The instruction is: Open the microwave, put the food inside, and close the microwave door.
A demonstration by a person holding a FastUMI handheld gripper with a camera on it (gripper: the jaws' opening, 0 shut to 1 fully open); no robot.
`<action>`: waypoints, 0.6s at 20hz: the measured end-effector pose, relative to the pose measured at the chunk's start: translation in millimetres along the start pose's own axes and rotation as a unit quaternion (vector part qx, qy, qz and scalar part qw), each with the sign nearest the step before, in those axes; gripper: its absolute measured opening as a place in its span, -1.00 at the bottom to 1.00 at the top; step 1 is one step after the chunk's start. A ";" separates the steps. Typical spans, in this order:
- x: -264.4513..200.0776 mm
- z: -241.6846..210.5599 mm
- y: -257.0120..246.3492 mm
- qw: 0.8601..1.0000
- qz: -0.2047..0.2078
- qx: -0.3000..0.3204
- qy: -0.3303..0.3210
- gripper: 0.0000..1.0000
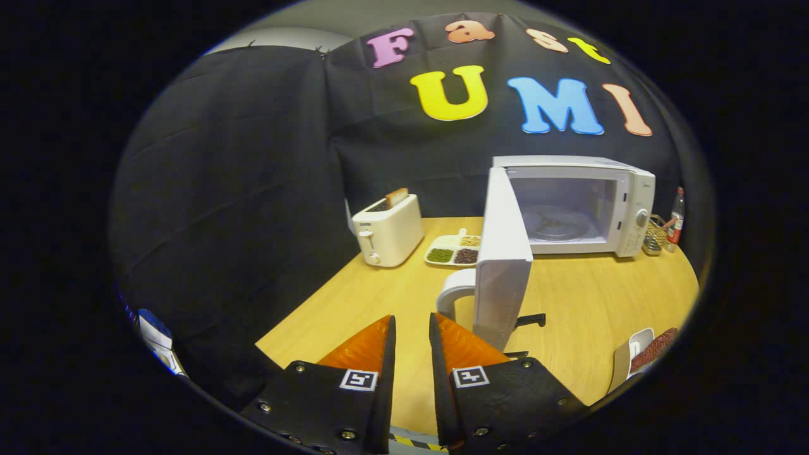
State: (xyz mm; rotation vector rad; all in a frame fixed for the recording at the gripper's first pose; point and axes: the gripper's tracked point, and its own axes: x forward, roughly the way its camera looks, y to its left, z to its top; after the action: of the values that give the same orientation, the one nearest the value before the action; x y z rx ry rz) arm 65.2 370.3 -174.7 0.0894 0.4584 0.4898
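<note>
The white microwave (632, 208) stands at the back right of the wooden table (588, 297), and its cavity with the glass turntable (556, 225) is exposed. Its door (502, 265) is swung wide out toward me, edge-on, with the white handle (452, 294) just ahead of my right finger. My gripper (412, 325) hovers low over the table's near edge, its fingers a narrow gap apart with nothing between them. A white container of reddish-brown food (651, 347) sits to the right of the fingers, near the table's edge.
A white toaster (387, 230) with a slice of bread in it stands at the back left. Beside it, behind the door, lies a divided tray of beans (452, 249). A small basket and a bottle (676, 218) stand right of the microwave. Black cloth walls the booth.
</note>
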 end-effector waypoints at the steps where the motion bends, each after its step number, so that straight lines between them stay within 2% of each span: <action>1: -8.2 3.0 6.9 1.000 0.020 -0.010 -0.006 -0.35; 2: -15.3 8.1 13.3 0.999 0.044 -0.013 -0.012 -0.34; 4: -29.8 12.6 19.9 0.997 0.072 -0.020 -0.023 0.35; 5: -39.8 16.4 16.3 0.996 0.076 -0.024 -0.030 0.87; 8: -65.1 32.9 3.4 0.995 0.081 -0.032 -0.055 0.93; 12: -93.2 51.5 -40.5 0.994 0.061 -0.047 -0.082 0.92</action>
State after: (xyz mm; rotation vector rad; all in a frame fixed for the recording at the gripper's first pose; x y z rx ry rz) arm 32.7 291.8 -98.8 0.0669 0.2685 0.6176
